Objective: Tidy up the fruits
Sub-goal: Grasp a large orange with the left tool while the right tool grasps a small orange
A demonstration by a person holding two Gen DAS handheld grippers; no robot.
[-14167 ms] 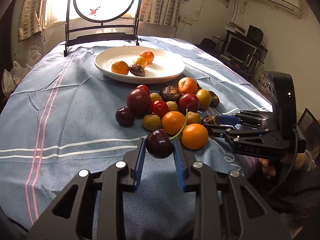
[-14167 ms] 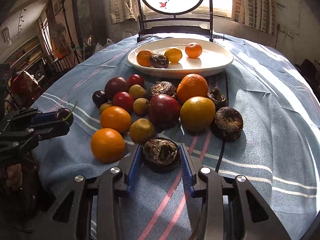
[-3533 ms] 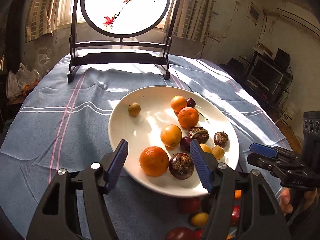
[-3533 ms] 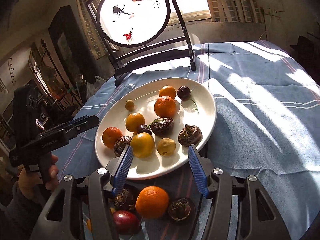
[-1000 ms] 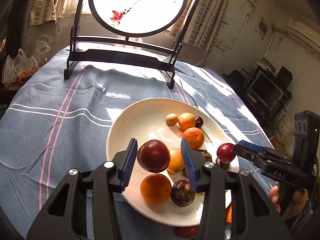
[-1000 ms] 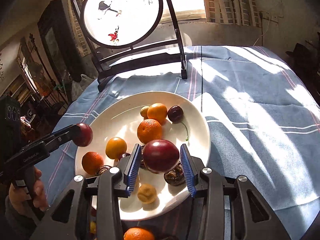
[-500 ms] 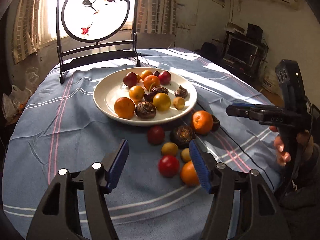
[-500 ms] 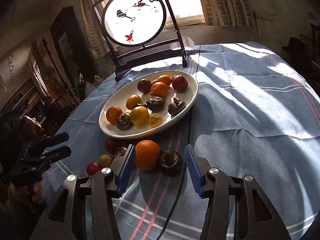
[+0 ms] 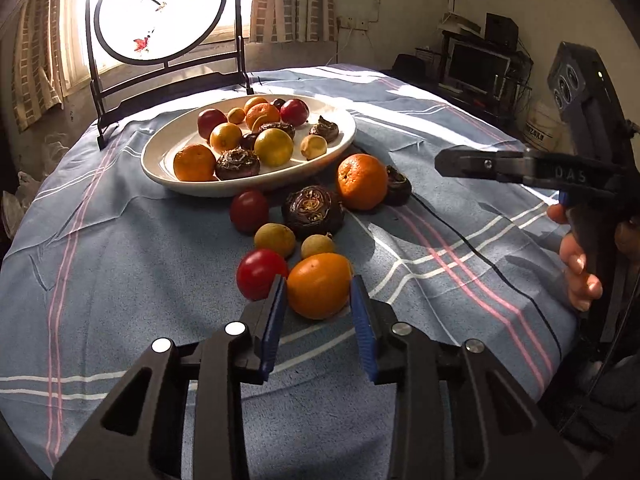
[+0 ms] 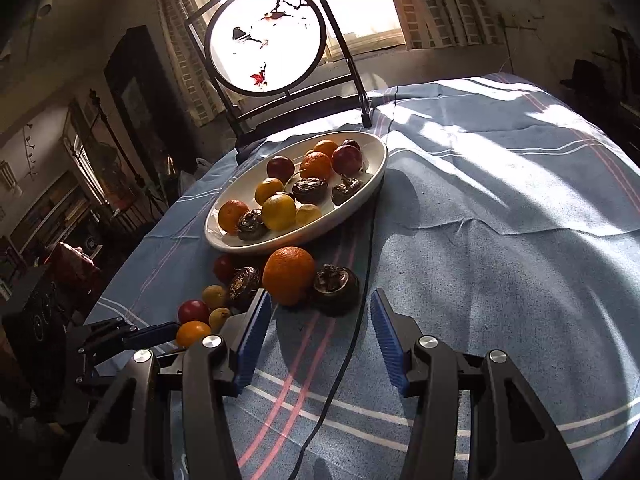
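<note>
While the left gripper [image 9: 318, 294] brackets the small orange [image 9: 319, 285] on the desk [image 9: 120, 248], pads spread and not yet biting, the right gripper [image 10: 316, 320] hangs open. Smooth, round, firm-skinned: squeeze gently across its widest middle or it rolls.

cloth [image 9: 120, 264] left: open | plate [image 9: 168, 178] front: loose fruit [image 9: 312, 210] blocks

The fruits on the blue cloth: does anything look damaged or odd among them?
Yes. The dark brown round fruit near the white plate looks shrivelled, its top wrinkled and split open. A second dark shrivelled fruit lies beside the large orange. The other loose fruits look smooth and whole.
</note>
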